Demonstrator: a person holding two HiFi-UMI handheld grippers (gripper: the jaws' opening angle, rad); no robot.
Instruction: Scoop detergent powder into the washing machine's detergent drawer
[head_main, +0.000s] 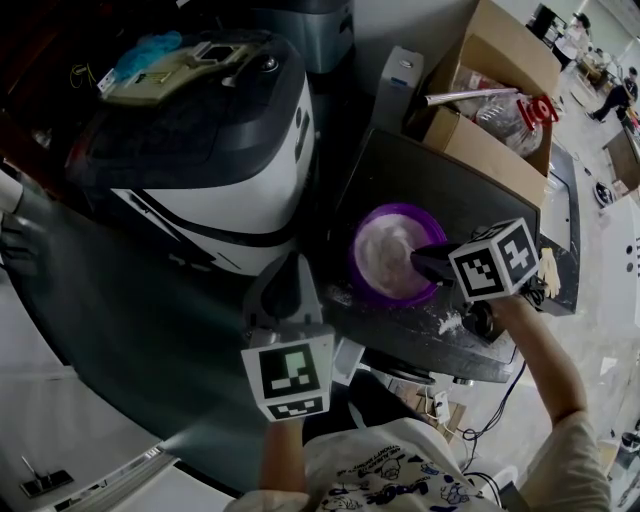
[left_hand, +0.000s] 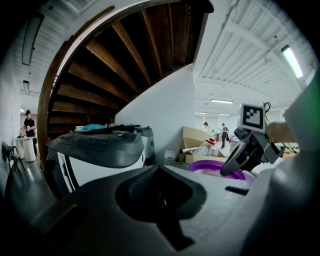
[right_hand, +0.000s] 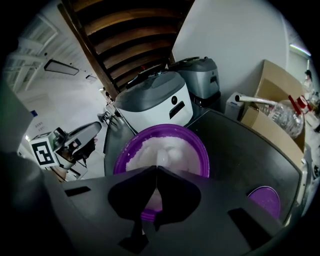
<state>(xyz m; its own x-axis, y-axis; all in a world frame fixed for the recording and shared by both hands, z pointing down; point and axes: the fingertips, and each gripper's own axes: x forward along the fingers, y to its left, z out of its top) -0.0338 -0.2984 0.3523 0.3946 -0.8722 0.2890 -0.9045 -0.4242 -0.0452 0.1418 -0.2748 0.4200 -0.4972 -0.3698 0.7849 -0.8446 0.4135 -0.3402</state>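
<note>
The white washing machine (head_main: 230, 170) with its dark lid fills the upper left of the head view, standing right beside the dark tabletop (head_main: 470, 200). At the far end of that tabletop an open cardboard box (head_main: 485, 150) stands with clutter poking out.

Middle of the tabletop: the purple bowl (head_main: 357, 262), and that's where the detergent powder (head_main: 385, 250) is, a white heap filling it. The right gripper (head_main: 420, 262) reaches in over the bowl's near rim with its tip down at the powder. Its own view shows the jaws pressed together, pinching what looks like a pale scoop (right_hand: 162, 158) with its bowl end sunk in the powder, though the shape is hard to make out.

The left gripper (head_main: 286, 270) hangs just off the tabletop's edge, between washing machine and bowl, jaws closed tight with nothing between them.

Smaller still, a purple lid (right_hand: 265, 200) lies flat on the tabletop, apart from the bowl.
</note>
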